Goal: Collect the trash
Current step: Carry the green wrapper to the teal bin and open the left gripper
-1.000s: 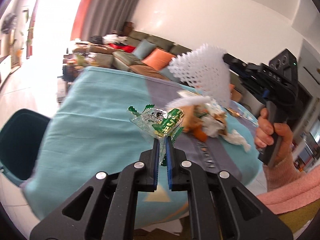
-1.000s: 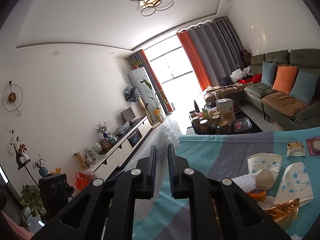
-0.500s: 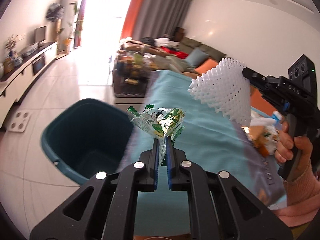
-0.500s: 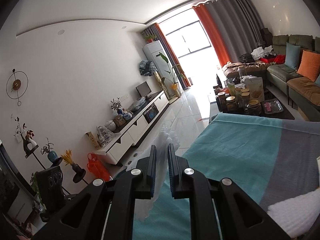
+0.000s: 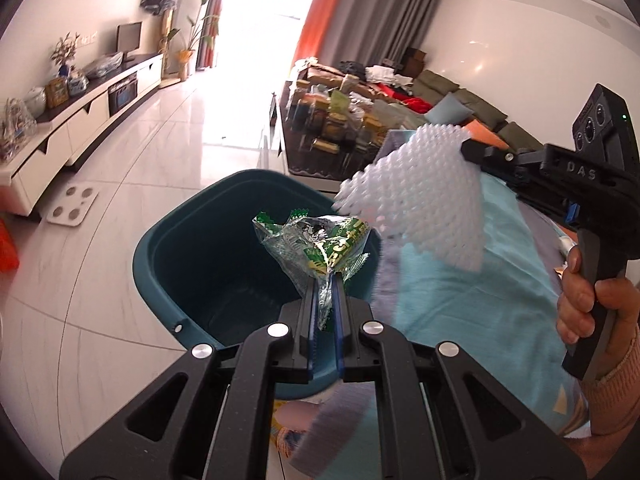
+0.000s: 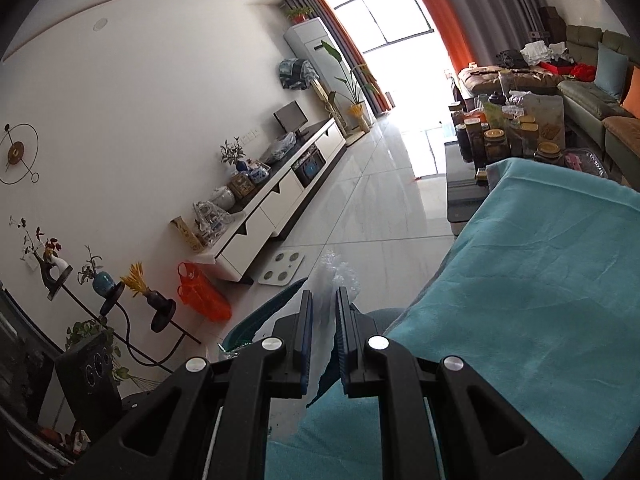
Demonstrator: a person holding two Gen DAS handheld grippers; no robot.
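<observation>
The left hand-held gripper is squeezed tight on a crinkly green and clear snack wrapper. The wrapper sticks up from between its two blue pads and hangs in the air right over the open top of a dark teal bin. The bin stands on the shiny white floor, just beside the edge of the worktop, which wears a light blue cloth. The right hand-held gripper is squeezed tight too, on a piece of white foam net full of little holes. In the left wrist view a hand in a pink sleeve holds that gripper by its black handle, and the foam net sits above the edge of the cloth, close to the bin's far rim. In the right wrist view the bin's rim peeks out just behind the pads.
</observation>
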